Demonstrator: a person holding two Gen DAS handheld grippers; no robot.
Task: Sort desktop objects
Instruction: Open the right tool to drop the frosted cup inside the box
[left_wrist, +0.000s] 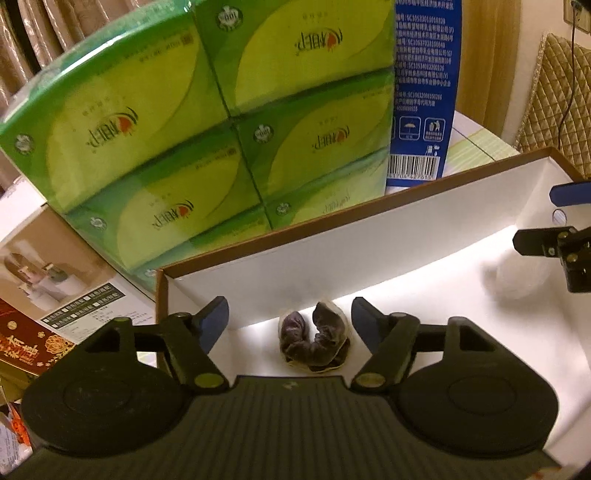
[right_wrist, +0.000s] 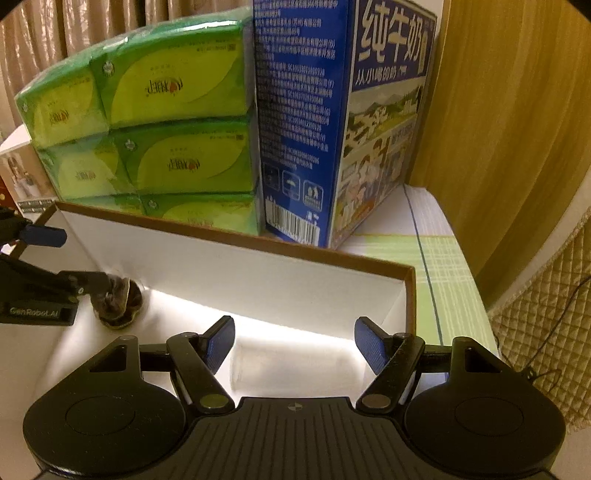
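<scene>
A shallow white box with a brown rim (left_wrist: 332, 225) (right_wrist: 258, 240) lies on the table. A dark velvet scrunchie (left_wrist: 314, 338) lies on its floor at the left end, also in the right wrist view (right_wrist: 118, 299). My left gripper (left_wrist: 290, 323) is open, its jaws wide on either side of the scrunchie, not touching it. A clear plastic cup (right_wrist: 295, 367) lies on its side on the box floor at the right end; it shows faintly in the left wrist view (left_wrist: 513, 280). My right gripper (right_wrist: 293, 343) is open with the cup between its jaws.
A stack of green tissue packs (left_wrist: 177, 140) (right_wrist: 155, 129) and a blue milk carton box (left_wrist: 421, 92) (right_wrist: 332, 122) stand right behind the box. A red box and printed cartons (left_wrist: 33, 347) lie at left. A wooden panel (right_wrist: 509, 129) and a quilted cover (right_wrist: 554, 332) are at right.
</scene>
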